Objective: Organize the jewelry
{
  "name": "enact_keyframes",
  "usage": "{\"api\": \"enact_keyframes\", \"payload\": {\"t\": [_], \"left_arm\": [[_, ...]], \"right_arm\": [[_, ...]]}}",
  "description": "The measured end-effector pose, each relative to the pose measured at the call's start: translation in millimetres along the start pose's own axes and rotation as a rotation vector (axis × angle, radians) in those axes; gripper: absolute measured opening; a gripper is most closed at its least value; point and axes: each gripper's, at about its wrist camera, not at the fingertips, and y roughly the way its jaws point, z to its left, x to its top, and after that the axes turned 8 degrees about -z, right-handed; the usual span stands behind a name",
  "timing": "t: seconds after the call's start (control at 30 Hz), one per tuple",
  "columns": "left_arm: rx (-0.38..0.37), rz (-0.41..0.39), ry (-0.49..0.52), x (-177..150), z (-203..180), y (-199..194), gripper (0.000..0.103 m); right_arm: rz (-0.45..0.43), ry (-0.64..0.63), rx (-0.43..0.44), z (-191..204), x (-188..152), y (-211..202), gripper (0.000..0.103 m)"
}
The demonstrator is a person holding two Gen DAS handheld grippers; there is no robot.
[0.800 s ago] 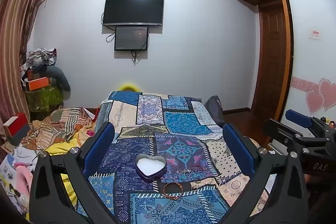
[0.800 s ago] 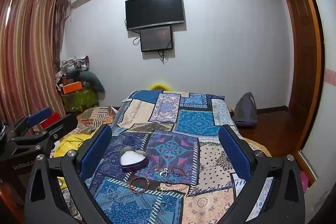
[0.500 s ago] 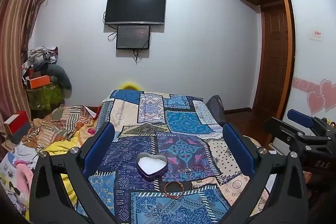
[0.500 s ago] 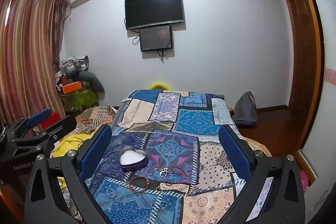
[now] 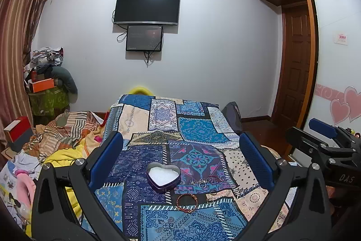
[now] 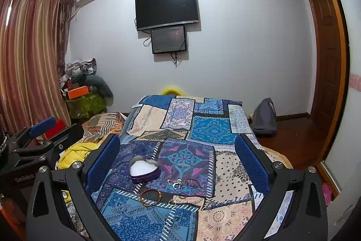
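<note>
Nothing has moved: both grippers hover open above heart-shaped tin (image 5: pixel 163 176).

Home bedroom: quilt-covered bed (image 5: pixel 171 128), wall TV (image 5: pixel 146 7), curtains (image 6: pixel 29 60), probably wardrobe (image 5: pixel 334 49) at right.

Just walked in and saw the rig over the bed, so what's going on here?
A person holds two grippers above a patchwork bedspread, both open and empty. The left gripper and right gripper hover short of a heart-shaped tin, which sits open with a white lining. A beaded bracelet and several small rings lie loose beside the tin. Nothing is in it yet.
</note>
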Motion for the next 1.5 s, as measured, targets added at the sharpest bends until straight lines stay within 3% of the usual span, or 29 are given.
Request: {"api": "enact_keyframes", "payload": {"t": [1.5], "left_arm": [[-0.014, 0.004, 0.011, 0.9, -4.0, -2.3, 0.103]], "right_arm": [[0.02, 0.006, -0.002, -0.2, -8.1, 3.7, 0.101]]}}
